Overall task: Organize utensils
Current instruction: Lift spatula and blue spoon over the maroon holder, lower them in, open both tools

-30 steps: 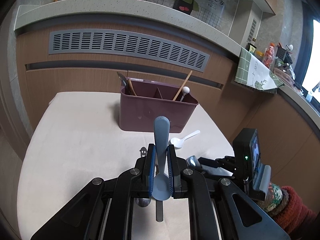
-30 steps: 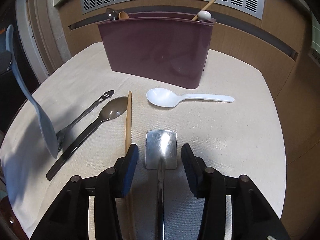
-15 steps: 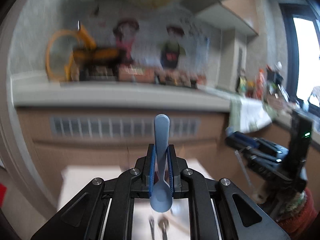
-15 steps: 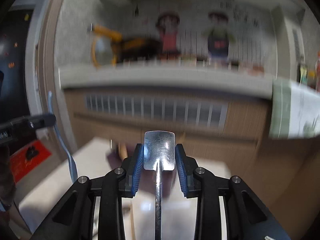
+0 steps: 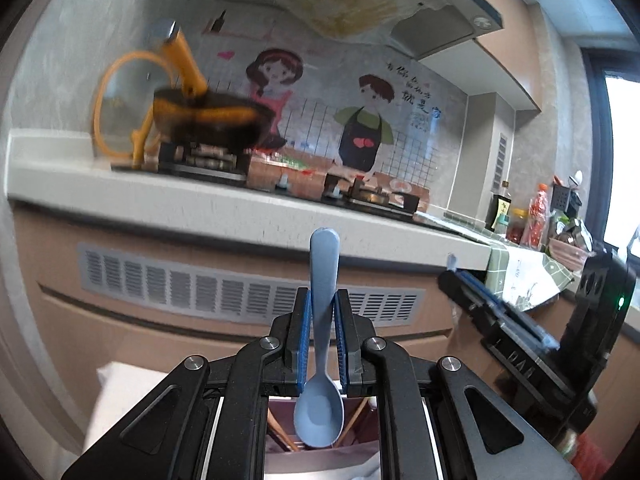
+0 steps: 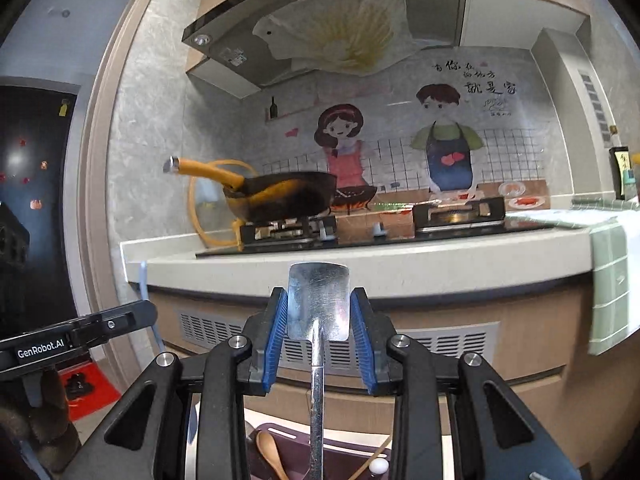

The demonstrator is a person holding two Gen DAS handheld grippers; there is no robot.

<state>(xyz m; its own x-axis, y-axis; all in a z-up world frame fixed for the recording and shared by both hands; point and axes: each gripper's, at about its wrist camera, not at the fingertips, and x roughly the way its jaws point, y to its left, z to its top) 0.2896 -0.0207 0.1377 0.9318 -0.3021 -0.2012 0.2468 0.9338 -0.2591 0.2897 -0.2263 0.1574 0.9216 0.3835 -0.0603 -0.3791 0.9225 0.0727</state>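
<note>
My left gripper (image 5: pixel 321 336) is shut on a blue plastic spoon (image 5: pixel 322 344), handle up and bowl hanging down over the maroon utensil caddy (image 5: pixel 320 454), whose top shows between the gripper arms. My right gripper (image 6: pixel 319 336) is shut on a metal spatula (image 6: pixel 318 308), blade up between the pads, its handle hanging down over the same caddy (image 6: pixel 288 452). The caddy holds a wooden spoon (image 6: pixel 270 452), chopsticks and a white-tipped utensil (image 6: pixel 378 466). The right gripper (image 5: pixel 500 320) shows at the right of the left wrist view; the left gripper (image 6: pixel 80 340) shows at the left of the right wrist view.
Both cameras look level at a kitchen counter (image 6: pixel 360 264) with a stove, a wok (image 6: pixel 280 196) with an orange handle, and a cartoon backsplash. A grey vent panel (image 5: pixel 200 288) runs below the counter. A green checked cloth (image 6: pixel 608 280) hangs at the right.
Both grippers have risen from the table with their utensils, tilted up to level, and now hold them upright above the caddy. The right gripper closed on the spatula during this.
</note>
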